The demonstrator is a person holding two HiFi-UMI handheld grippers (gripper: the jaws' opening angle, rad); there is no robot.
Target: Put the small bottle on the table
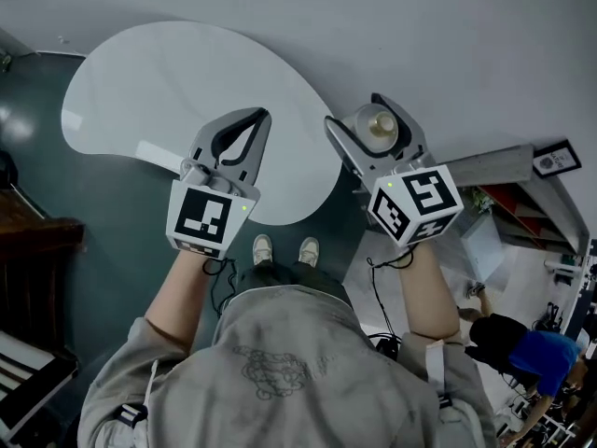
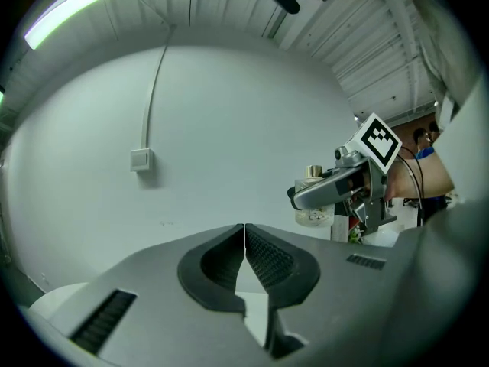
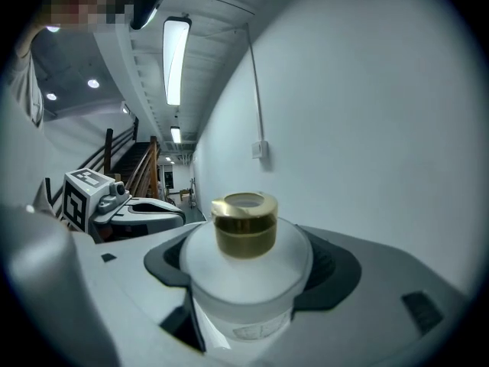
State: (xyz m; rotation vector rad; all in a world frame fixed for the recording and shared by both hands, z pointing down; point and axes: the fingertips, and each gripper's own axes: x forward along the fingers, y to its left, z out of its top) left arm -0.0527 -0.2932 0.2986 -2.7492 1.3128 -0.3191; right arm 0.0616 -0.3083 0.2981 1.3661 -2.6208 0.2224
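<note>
Small bottle [image 3: 244,277], gold-capped, stands clamped upright between the right tongs [image 1: 356,115].

From the head view, can make out only the gold cap and pale shoulder of the small frosted glass bottle [image 1: 378,127], sunk otherwise between the grey jaws of the right gripper [image 1: 353,110]. In the right gripper view, cannot read its blurred label print [image 3: 256,332], nor see its base behind the gripper's body.

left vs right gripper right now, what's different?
Left gripper: jaws together, empty; right gripper: jaws clamped on the small bottle. In the head view the left gripper shows over the white table, the right gripper beside its edge. Both carry marker cubes.
</note>
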